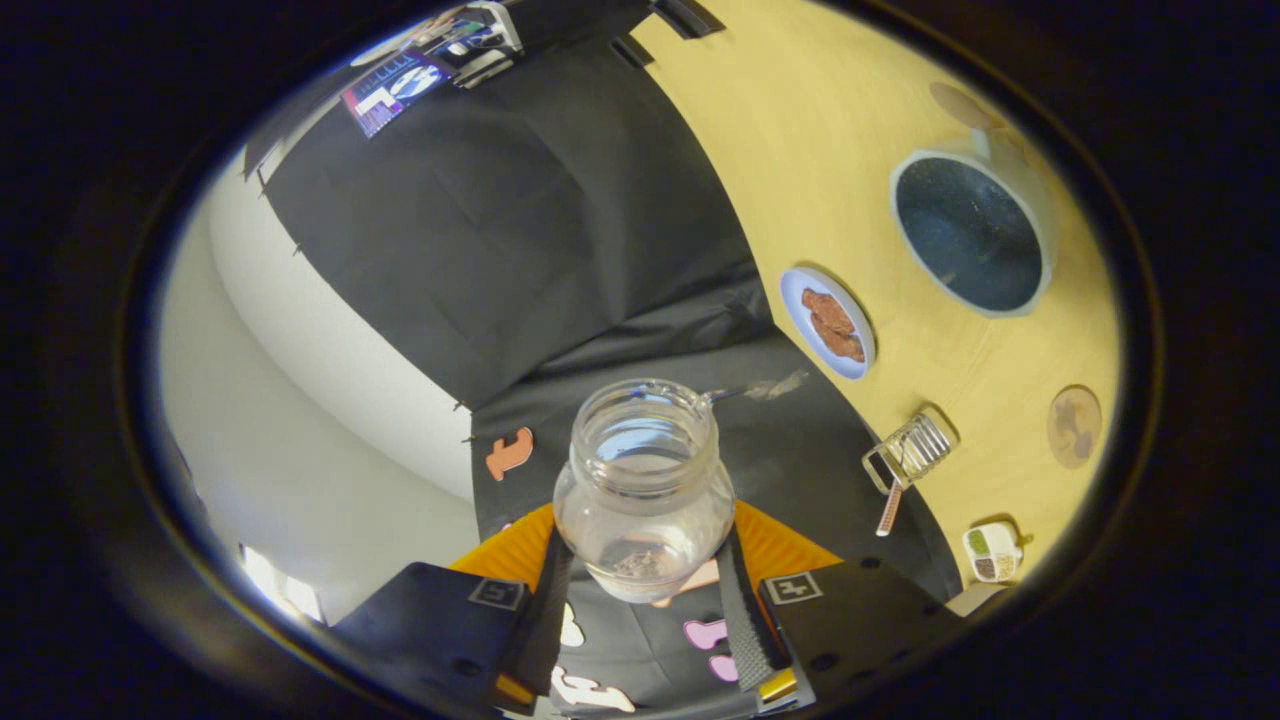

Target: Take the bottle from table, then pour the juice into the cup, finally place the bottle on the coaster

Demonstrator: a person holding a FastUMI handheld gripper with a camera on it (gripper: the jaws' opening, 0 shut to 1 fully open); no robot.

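The one camera rides on the gripper [640, 610], looking forward along its two fingers. It sits very near the clear open-mouthed glass bottle [643, 490] pressed between them. The whole view is rolled hard over, so the pale yellow wooden surface [850, 150] stands off to the right, well beyond.

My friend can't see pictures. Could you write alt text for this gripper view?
The gripper is shut on a clear, open-mouthed bottle, lifted and tilted in front of the black cloth wall. Beyond it, on the yellow table, stand a large blue cup, a small plate of brown snacks and a round coaster.
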